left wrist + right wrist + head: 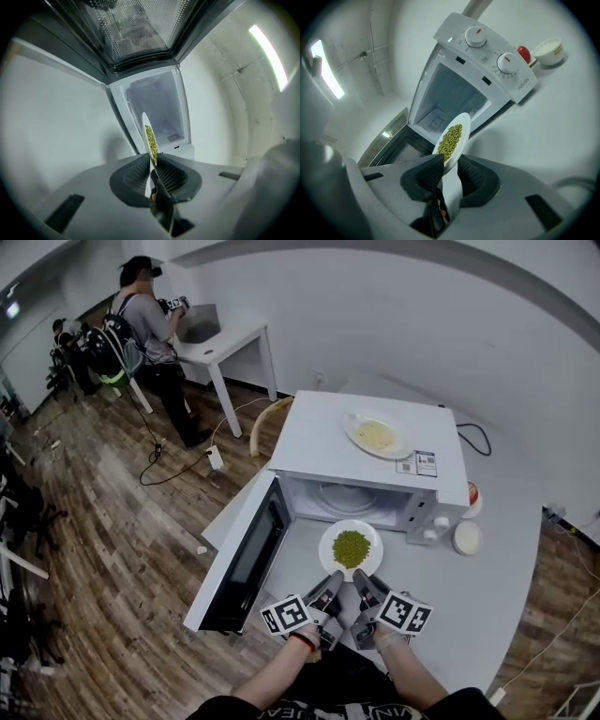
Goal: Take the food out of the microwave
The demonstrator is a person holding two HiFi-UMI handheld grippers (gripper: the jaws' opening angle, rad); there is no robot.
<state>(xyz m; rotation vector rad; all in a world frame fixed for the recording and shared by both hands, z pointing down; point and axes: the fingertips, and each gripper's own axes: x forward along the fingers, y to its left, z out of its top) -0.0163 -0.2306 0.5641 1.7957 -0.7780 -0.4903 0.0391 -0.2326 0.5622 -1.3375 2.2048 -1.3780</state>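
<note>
A white plate (330, 554) heaped with green peas (352, 547) is held just outside the open white microwave (375, 486), in front of its empty cavity (345, 500). My left gripper (328, 593) is shut on the plate's near-left rim, and my right gripper (367, 591) is shut on its near-right rim. In the left gripper view the plate (146, 124) stands edge-on between the jaws of that gripper (151, 165). In the right gripper view the plate (461, 137) with the peas (450, 136) rises from that gripper (449, 168) toward the microwave (487, 61).
The microwave door (242, 559) hangs open to the left. A second plate of pale food (376, 435) lies on top of the microwave. A small white bowl (466, 538) and a red item (472, 493) sit to its right. A person (150, 329) stands by a far table (230, 338).
</note>
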